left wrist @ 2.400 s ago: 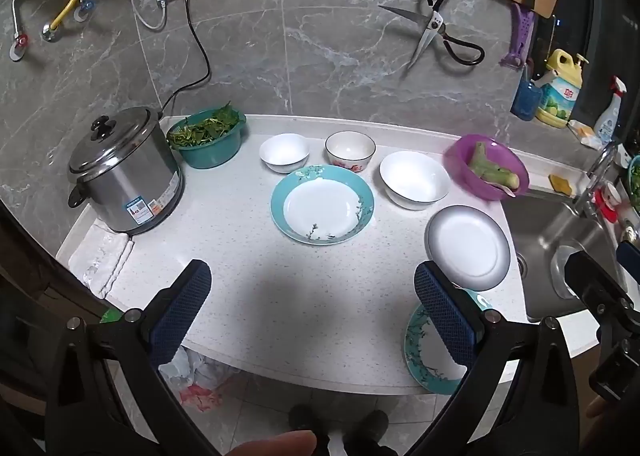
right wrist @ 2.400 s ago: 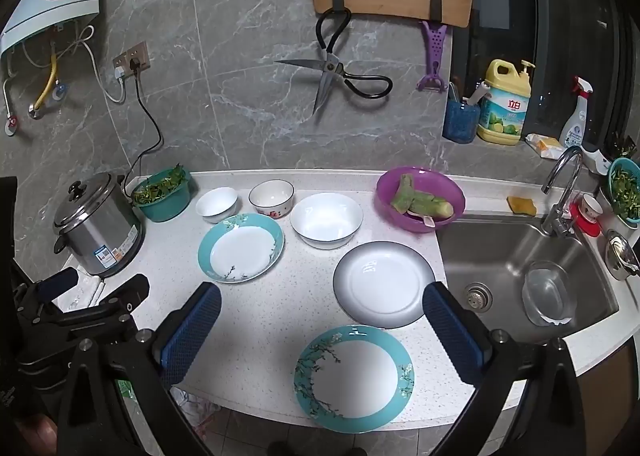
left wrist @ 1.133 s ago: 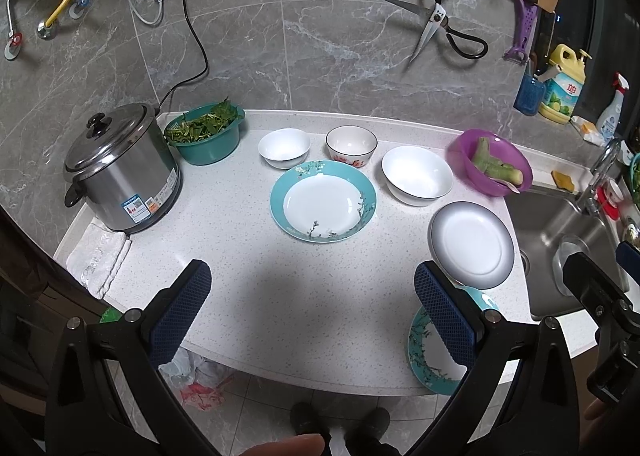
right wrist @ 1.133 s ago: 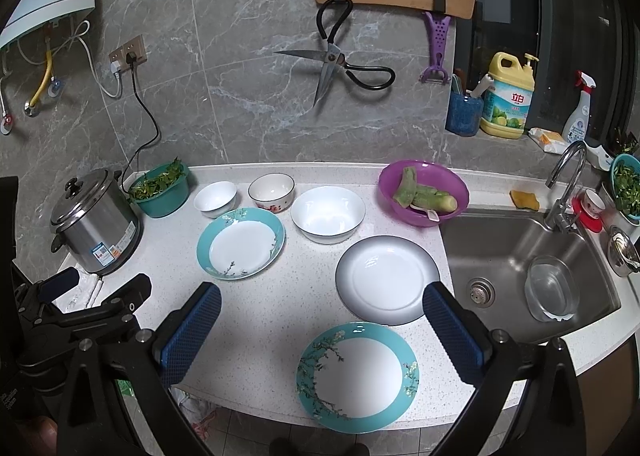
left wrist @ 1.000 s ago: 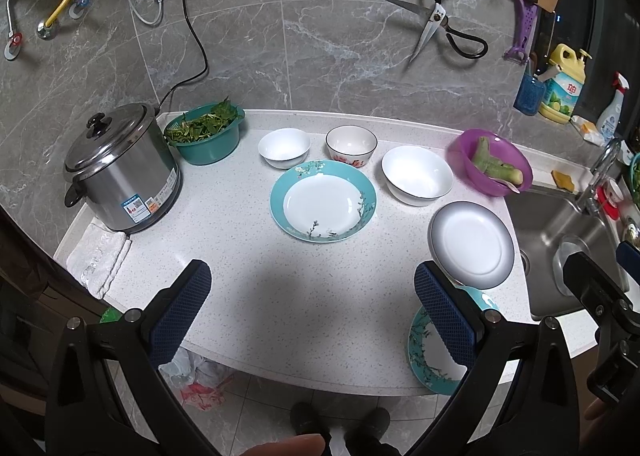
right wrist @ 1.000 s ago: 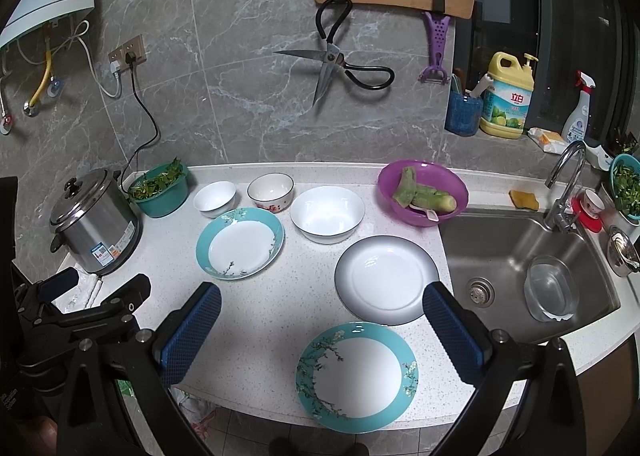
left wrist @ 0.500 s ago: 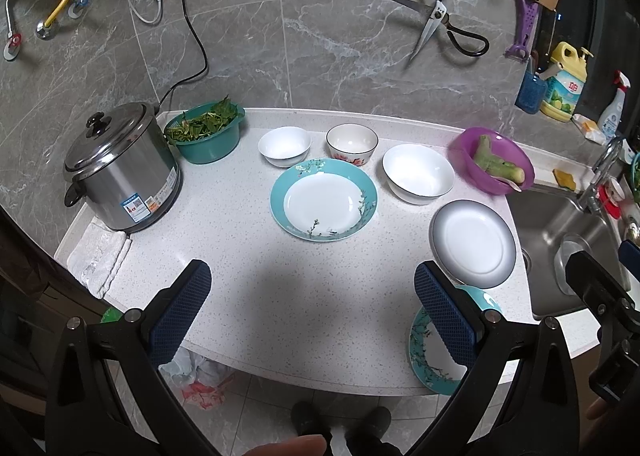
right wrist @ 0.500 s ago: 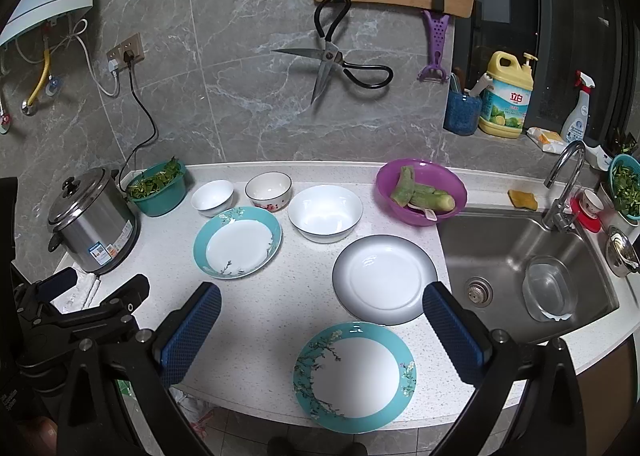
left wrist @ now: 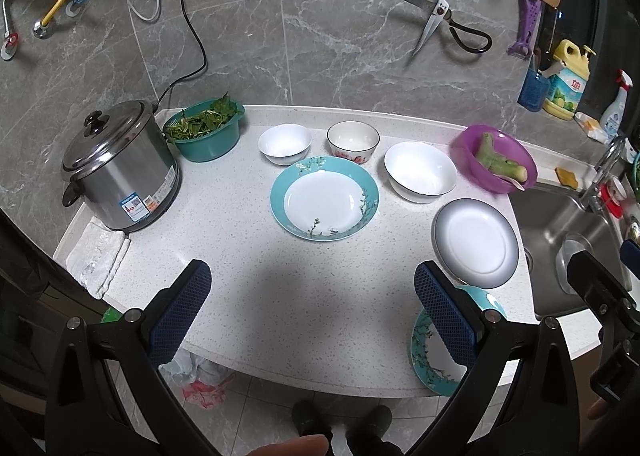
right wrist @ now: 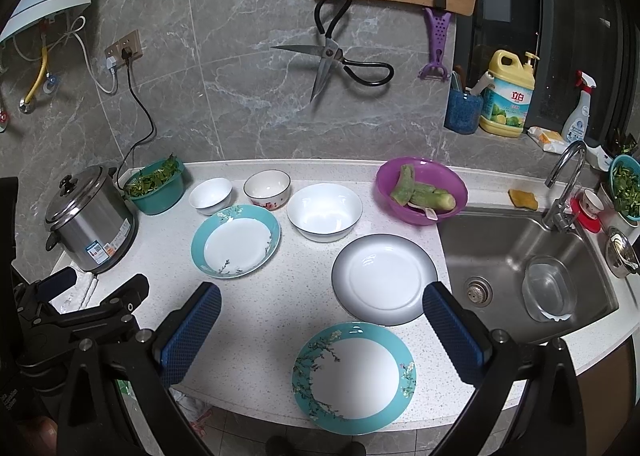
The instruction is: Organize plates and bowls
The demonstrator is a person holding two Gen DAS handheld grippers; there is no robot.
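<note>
Both grippers hang above the near edge of the white speckled table (left wrist: 248, 296), holding nothing. The left gripper (left wrist: 312, 312) has its blue-padded fingers (left wrist: 182, 314) spread wide apart, and the right gripper (right wrist: 320, 332) is spread just as wide. Right below the right gripper, at the table's front edge, lies a teal plate with a blossom pattern (right wrist: 354, 376). Just behind it, close to the sink (right wrist: 516, 256), sits a white plate with a dark rim (right wrist: 384, 278). A second teal plate (left wrist: 324, 198) lies toward the middle of the table. Along the back stand a small white bowl (left wrist: 285, 144), a bowl with a red pattern (left wrist: 353, 142) beside it, and a large white bowl (left wrist: 420, 172). Further right is a purple bowl holding green vegetable pieces (left wrist: 494, 162); at the left are a green basket of leaves (left wrist: 206, 132) and a steel cooker (left wrist: 120, 172).
</note>
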